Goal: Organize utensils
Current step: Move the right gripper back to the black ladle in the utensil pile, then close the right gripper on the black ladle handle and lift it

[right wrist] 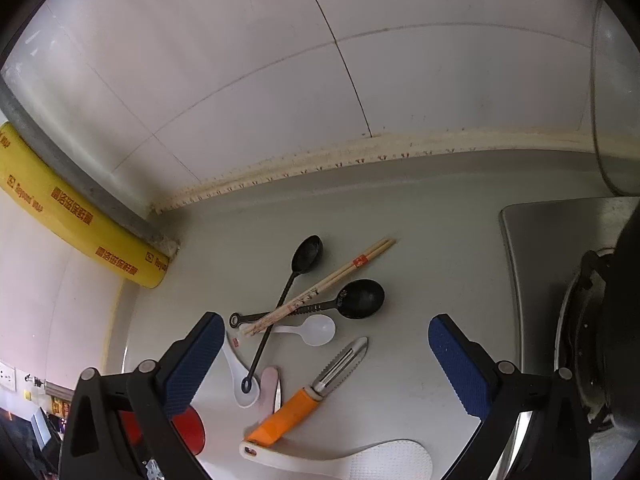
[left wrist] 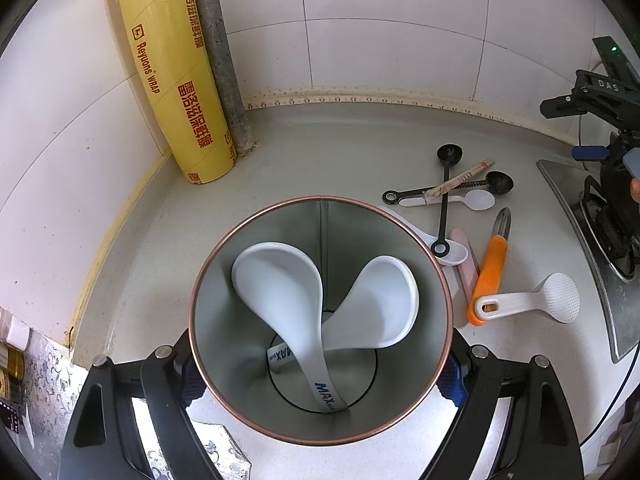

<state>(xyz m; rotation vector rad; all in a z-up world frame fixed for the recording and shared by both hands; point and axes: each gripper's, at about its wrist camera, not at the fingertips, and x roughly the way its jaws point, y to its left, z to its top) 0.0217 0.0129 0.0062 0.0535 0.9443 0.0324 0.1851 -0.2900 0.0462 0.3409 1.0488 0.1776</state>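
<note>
- On the pale bench (left wrist: 320,152), in the corner of a white-tiled wall, a tall yellow roll of cling wrap (left wrist: 172,76) leans upright at far left beside a grey pipe (left wrist: 218,56).
- A steel stove top (right wrist: 532,280) takes the right edge of the bench.
- The left gripper (left wrist: 320,364) has its jaws clamped on a metal utensil holder (left wrist: 436,320) with a copper-coloured rim, near centre; two white ceramic spoons (left wrist: 280,280) stand inside, bowls up, handles crossed.
- The right gripper (right wrist: 326,364) hangs above the loose utensils with jaws wide apart, gripping nothing.
- Right of the holder, a white rice paddle (left wrist: 552,298) lies nearest, its handle over the end of an orange-handled peeler (left wrist: 490,272).
- Farther off, two black measuring spoons (right wrist: 360,298) cross each other, a pair of wooden chopsticks (right wrist: 332,278) lying over them, a small white plastic spoon (right wrist: 318,330) just beside.
</note>
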